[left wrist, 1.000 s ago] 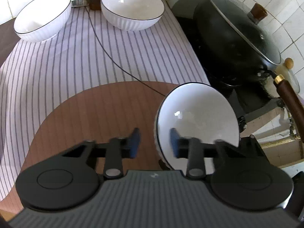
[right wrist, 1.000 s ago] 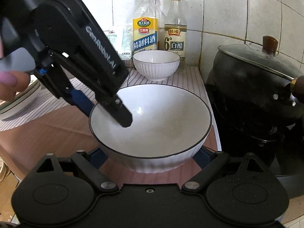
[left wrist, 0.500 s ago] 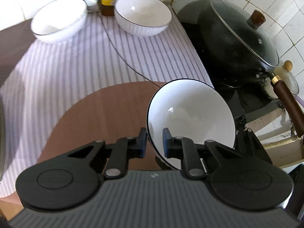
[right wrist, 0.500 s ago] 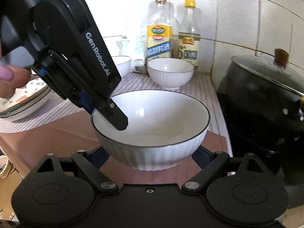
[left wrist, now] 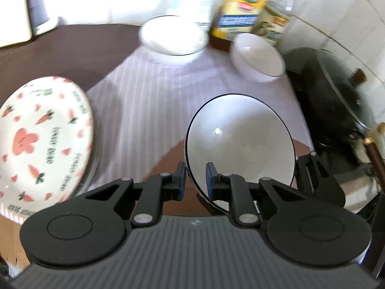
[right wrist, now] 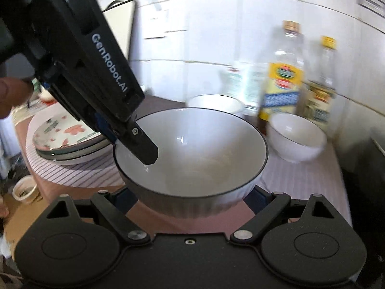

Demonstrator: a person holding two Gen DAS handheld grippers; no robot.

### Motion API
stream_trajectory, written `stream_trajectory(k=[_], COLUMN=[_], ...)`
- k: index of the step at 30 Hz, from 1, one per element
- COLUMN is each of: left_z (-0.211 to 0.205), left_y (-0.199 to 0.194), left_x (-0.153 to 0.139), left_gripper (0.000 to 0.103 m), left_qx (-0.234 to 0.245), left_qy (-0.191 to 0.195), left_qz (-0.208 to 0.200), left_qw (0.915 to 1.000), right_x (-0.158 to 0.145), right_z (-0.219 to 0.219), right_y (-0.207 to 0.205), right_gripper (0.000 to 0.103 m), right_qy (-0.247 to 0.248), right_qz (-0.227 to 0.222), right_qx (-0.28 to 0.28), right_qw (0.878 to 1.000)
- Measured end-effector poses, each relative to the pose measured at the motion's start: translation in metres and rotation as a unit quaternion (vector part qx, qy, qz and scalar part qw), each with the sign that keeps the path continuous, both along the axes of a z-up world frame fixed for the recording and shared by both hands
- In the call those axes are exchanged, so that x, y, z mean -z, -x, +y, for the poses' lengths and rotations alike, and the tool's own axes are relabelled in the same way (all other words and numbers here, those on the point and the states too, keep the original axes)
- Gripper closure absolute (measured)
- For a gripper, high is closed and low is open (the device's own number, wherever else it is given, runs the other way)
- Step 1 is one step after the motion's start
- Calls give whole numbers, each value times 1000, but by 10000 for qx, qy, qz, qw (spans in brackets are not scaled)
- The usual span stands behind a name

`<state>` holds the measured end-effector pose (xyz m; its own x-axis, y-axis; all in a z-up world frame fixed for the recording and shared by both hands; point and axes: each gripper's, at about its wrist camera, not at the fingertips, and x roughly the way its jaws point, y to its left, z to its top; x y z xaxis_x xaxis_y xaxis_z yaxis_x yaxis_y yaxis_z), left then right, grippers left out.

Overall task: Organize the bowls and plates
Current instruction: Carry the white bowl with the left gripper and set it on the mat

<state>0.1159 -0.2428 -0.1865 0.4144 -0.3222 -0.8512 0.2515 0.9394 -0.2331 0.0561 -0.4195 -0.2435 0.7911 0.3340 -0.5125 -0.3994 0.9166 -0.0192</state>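
A large white bowl with a black rim (right wrist: 192, 154) is held just above the front part of the counter (left wrist: 149, 110), which is covered by a striped cloth. The left gripper (left wrist: 195, 180) pinches the bowl's near-left rim, one finger inside and one outside, likely to carry it. The right gripper (right wrist: 190, 197) stands wide, its fingers on either side of the bowl's base, apparently steadying it; whether they touch is unclear. Two smaller white bowls (left wrist: 258, 57) sit near the back edge beside bottles (right wrist: 284, 72). Patterned plates (left wrist: 43, 142) are stacked at the left edge.
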Motion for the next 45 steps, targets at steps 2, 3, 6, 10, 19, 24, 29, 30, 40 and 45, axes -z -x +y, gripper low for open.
stream_trajectory(k=[2,3,6,10,19,24,29,30,40,45], left_z=[7,10,20,22,19,21,30,32,37,40], left_y=[-5,-7,-15,-23,-24,-18,-4,-2,11,0], left_x=[8,11,19,30,30,14,-10,-14,-55,-69], left_gripper=[87,87,87,87,84,70,62,62,57,52], left_qx=[-104,-152,-259,-294,-256,-50,7,41,328,606], left_qy=[-129,-147,-185,-171,-103,-219,-65,-48,-407,-473], left_qz=[42,75,198,295,433,509,377,350,-33,-75], left_qw=[9999,9997,9993,9990,9987,9985,9993,9994,9986,9970], right_x=[5,9,16,25,27,11,-11,-15,-79,-96], right_z=[11,15,26,27,32,24,10,6,-46,-40], right_y=[-9,-14,-22,-33,-47,-25,-4,-1,-12,-26], right_gripper=[8,8,8,8,6,6,6,6,9,19], right_qy=[147,196,348,281,434,274,230,215,-1192,-962], right_qz=[38,44,56,227,695,865,1024,1054,1683,1878], right_qx=[-167,-248,-438,-553,-347,-243,-221,-184,452,772], right_qw=[9997,9995,9984,9978,9960,9956,9942,9940,9775,9744])
